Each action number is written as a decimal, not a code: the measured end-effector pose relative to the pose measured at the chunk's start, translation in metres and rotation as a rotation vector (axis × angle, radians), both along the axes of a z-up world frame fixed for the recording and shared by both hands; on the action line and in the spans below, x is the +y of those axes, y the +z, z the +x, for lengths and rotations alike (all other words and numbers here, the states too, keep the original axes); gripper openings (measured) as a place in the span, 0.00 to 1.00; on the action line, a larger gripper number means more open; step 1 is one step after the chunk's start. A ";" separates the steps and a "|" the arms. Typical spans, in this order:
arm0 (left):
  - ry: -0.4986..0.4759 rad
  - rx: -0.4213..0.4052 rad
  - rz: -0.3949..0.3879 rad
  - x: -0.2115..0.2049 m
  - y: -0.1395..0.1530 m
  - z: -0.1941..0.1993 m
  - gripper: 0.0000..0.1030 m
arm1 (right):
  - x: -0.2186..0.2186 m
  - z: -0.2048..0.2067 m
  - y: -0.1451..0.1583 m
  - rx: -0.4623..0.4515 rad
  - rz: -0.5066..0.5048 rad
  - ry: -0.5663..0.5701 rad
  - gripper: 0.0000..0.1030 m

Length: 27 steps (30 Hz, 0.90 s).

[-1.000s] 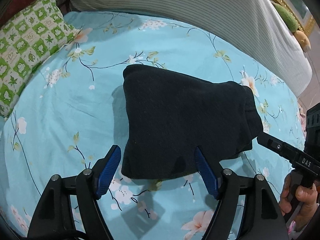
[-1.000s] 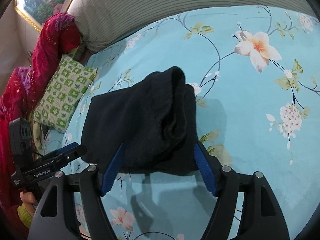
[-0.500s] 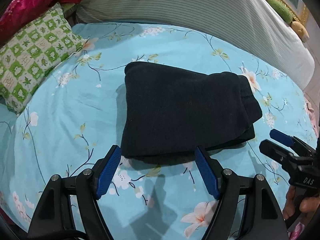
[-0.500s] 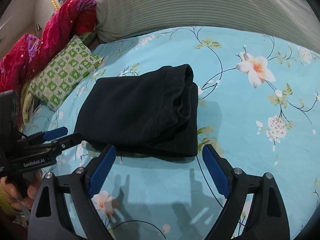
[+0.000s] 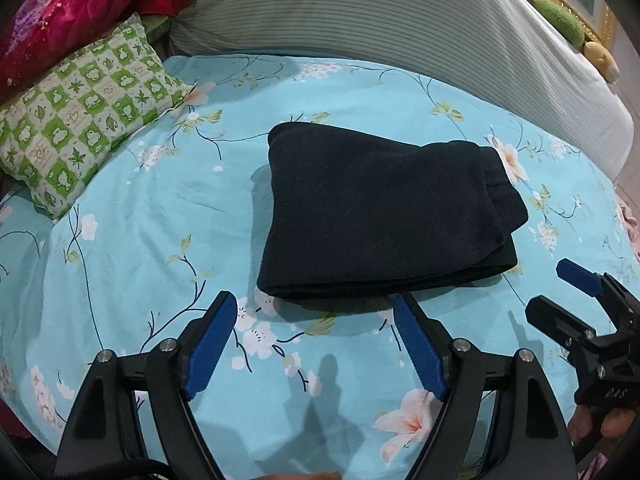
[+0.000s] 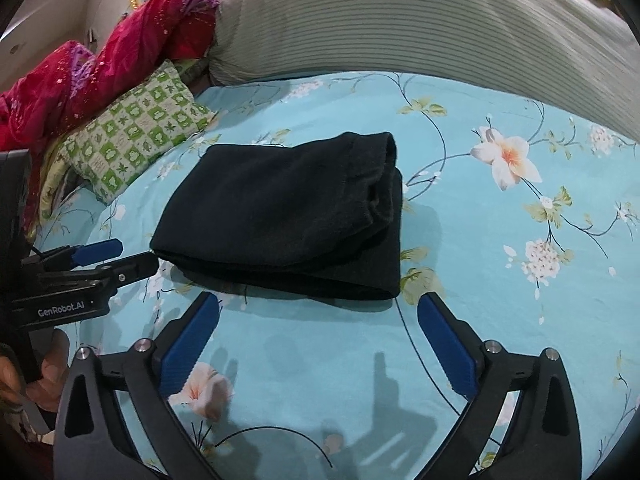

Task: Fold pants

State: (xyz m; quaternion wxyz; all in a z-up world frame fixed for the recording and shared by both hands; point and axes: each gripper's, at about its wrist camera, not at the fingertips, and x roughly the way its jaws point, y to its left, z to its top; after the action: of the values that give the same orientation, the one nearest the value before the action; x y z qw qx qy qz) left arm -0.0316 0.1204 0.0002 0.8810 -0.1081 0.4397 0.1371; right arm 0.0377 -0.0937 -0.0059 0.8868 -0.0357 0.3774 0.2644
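Note:
The black pants (image 5: 380, 216) lie folded in a thick rectangle on the light blue floral bedsheet (image 5: 160, 220); they also show in the right wrist view (image 6: 288, 216). My left gripper (image 5: 312, 312) is open and empty, just short of the pants' near edge. My right gripper (image 6: 316, 312) is open and empty, also just short of the near edge. The right gripper shows at the right edge of the left wrist view (image 5: 560, 292). The left gripper shows at the left of the right wrist view (image 6: 116, 256).
A green-and-white checked pillow (image 5: 80, 120) lies at the far left. Red fabric (image 6: 100, 72) is piled behind it. A grey striped bolster (image 5: 400, 28) runs along the back of the bed. A thin black cable (image 6: 420, 348) trails over the sheet.
Both grippers have drawn back from the pants and risen. The pants, lifted at the near edge a second ago, now lie flat and free.

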 end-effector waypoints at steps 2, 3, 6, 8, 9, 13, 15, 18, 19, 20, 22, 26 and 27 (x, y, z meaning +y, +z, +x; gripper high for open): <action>-0.007 0.000 0.008 0.001 -0.001 0.001 0.79 | 0.002 -0.002 -0.001 -0.010 -0.010 0.005 0.99; -0.007 -0.002 0.012 0.000 -0.001 0.001 0.80 | 0.003 -0.002 -0.001 -0.011 -0.011 0.008 0.99; -0.007 -0.010 0.029 -0.001 -0.001 0.000 0.80 | 0.002 -0.004 0.000 -0.031 0.003 0.008 0.99; -0.001 -0.014 0.037 -0.002 -0.002 -0.001 0.81 | 0.003 -0.007 0.000 -0.058 0.010 0.007 0.99; 0.002 -0.017 0.041 -0.003 -0.003 -0.001 0.81 | 0.003 -0.007 0.000 -0.067 0.007 0.004 0.99; 0.008 -0.022 0.061 -0.004 -0.007 0.000 0.81 | 0.005 -0.008 -0.002 -0.083 0.000 0.005 0.99; 0.009 -0.023 0.071 -0.003 -0.008 0.000 0.81 | 0.006 -0.008 -0.004 -0.100 0.000 0.012 0.99; 0.010 -0.023 0.080 -0.002 -0.011 0.001 0.82 | 0.007 -0.007 -0.008 -0.105 -0.008 0.007 0.99; 0.011 -0.021 0.082 -0.001 -0.012 0.001 0.82 | 0.007 -0.005 -0.009 -0.102 -0.001 0.006 0.99; 0.014 -0.017 0.084 -0.001 -0.013 0.002 0.82 | 0.008 -0.005 -0.010 -0.101 0.008 0.006 0.99; 0.017 -0.012 0.085 0.000 -0.016 0.002 0.82 | 0.008 -0.003 -0.012 -0.099 0.018 0.005 0.99; 0.025 -0.003 0.092 0.002 -0.020 0.003 0.82 | 0.011 0.001 -0.016 -0.097 0.032 0.015 0.99; 0.027 -0.002 0.094 0.003 -0.021 0.003 0.82 | 0.012 0.000 -0.016 -0.102 0.039 0.021 0.99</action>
State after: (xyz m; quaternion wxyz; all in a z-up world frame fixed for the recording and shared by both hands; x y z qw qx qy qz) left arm -0.0282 0.1236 -0.0207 0.8836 -0.0728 0.4304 0.1693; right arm 0.0379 -0.0818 -0.0217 0.9026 -0.0358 0.3259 0.2790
